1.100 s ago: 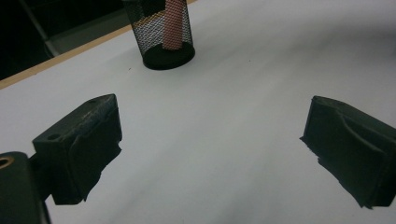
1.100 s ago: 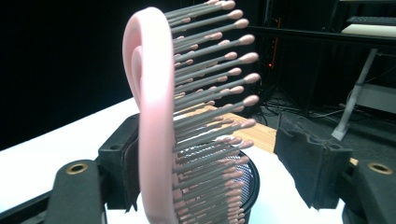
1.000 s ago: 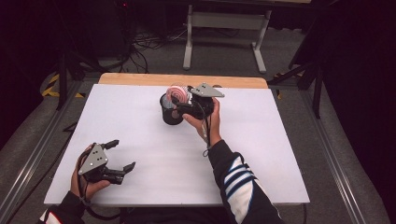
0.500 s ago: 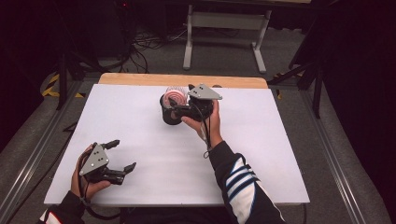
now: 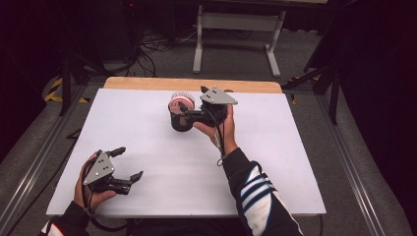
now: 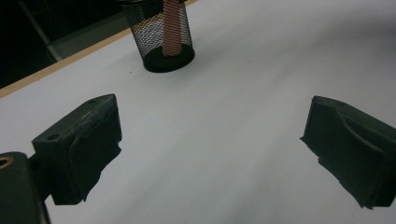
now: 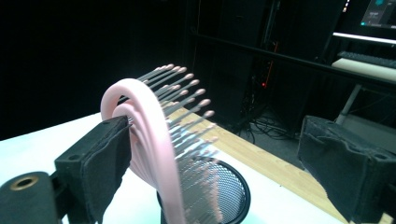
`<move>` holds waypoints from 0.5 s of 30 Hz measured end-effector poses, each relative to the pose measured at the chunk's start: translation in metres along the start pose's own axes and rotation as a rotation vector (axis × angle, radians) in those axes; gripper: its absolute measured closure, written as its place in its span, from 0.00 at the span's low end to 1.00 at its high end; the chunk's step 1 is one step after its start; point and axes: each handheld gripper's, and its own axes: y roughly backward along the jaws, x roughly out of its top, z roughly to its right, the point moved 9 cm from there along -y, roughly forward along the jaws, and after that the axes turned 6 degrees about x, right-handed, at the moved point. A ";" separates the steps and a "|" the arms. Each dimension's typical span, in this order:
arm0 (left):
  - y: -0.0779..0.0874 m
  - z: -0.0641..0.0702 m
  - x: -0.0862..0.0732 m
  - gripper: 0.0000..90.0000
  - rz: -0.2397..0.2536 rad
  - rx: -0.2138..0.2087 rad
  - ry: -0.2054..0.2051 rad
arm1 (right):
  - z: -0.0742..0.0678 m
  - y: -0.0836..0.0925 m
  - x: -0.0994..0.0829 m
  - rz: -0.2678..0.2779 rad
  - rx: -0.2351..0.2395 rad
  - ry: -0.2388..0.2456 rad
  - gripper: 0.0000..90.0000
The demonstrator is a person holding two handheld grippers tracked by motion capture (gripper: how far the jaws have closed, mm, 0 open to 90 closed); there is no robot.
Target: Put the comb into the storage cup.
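Right claw (image 5: 186, 113) wide open around pink hairbrush (image 5: 181, 102) in mesh cup (image 5: 180, 121), barely shifted; left claw (image 5: 127, 164) open, empty, unmoved.

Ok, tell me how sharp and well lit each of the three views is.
High view: white table bright and even, surroundings dark. Left gripper view: dim, mesh cup fairly sharp, table softly smeared. Right gripper view: pink brush and its bristles blurred up close, background black.

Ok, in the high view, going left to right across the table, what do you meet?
Left gripper → mesh cup holding the pink brush → right gripper, right at the cup.
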 end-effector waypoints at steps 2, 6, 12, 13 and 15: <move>0.000 -0.001 0.000 0.06 -0.001 0.003 0.001 | -0.002 0.001 0.002 -0.005 -0.001 0.014 0.11; 0.000 0.000 0.000 0.06 -0.002 0.000 -0.002 | -0.005 0.003 0.003 -0.014 -0.005 0.038 0.11; 0.000 0.001 0.000 0.06 -0.003 -0.001 -0.004 | -0.009 0.007 0.008 -0.013 -0.010 0.057 0.12; 0.000 0.000 0.000 0.06 -0.002 -0.001 -0.003 | -0.008 0.008 0.009 -0.013 -0.018 0.065 0.12; 0.000 0.000 0.000 0.06 -0.003 0.002 -0.004 | -0.009 0.008 0.009 -0.014 -0.013 0.067 0.12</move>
